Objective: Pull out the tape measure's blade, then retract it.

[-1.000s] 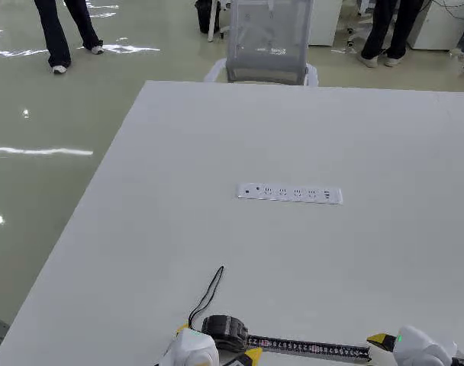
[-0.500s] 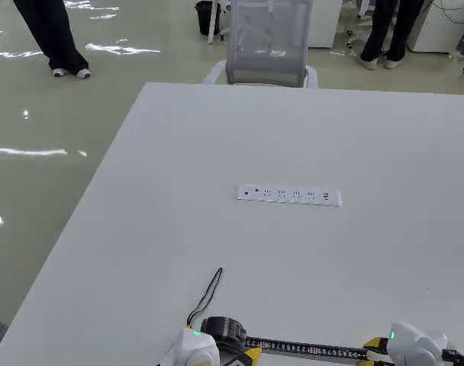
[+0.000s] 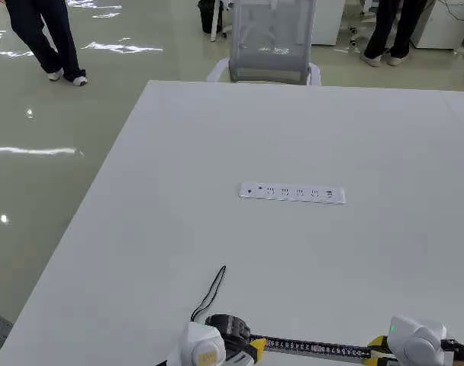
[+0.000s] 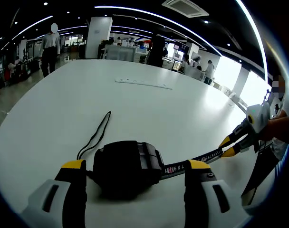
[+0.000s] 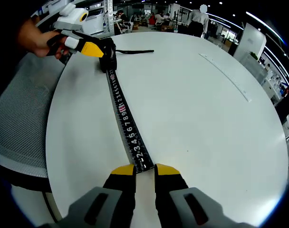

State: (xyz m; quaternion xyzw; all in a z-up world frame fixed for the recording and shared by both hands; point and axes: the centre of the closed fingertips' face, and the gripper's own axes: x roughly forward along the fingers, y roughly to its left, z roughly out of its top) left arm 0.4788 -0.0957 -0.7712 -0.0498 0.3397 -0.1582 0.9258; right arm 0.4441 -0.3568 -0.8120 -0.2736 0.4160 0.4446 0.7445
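A black tape measure case (image 4: pixel 128 164) lies on the white table (image 3: pixel 293 130) near its front edge, with a black wrist cord (image 3: pixel 211 293) trailing away from it. My left gripper (image 4: pixel 136 165) is shut on the case, one yellow-tipped finger on each side. The blade (image 3: pixel 316 349) is drawn out to the right, flat along the table. At its free end my right gripper (image 5: pixel 145 169) is shut on the blade (image 5: pixel 123 114), the jaws almost together. The right gripper view looks back along the blade to the case (image 5: pixel 110 59) and the left gripper (image 5: pixel 90 47).
A white power strip (image 3: pixel 291 193) is set into the middle of the table. A grey mesh chair (image 3: pixel 272 38) stands at the far edge. People stand and walk on the glossy floor beyond. Bare tabletop spreads on all sides of the tape.
The drawn length of blade and both grips look the same. The head view has shifted slightly, and a person at the far left has walked on.
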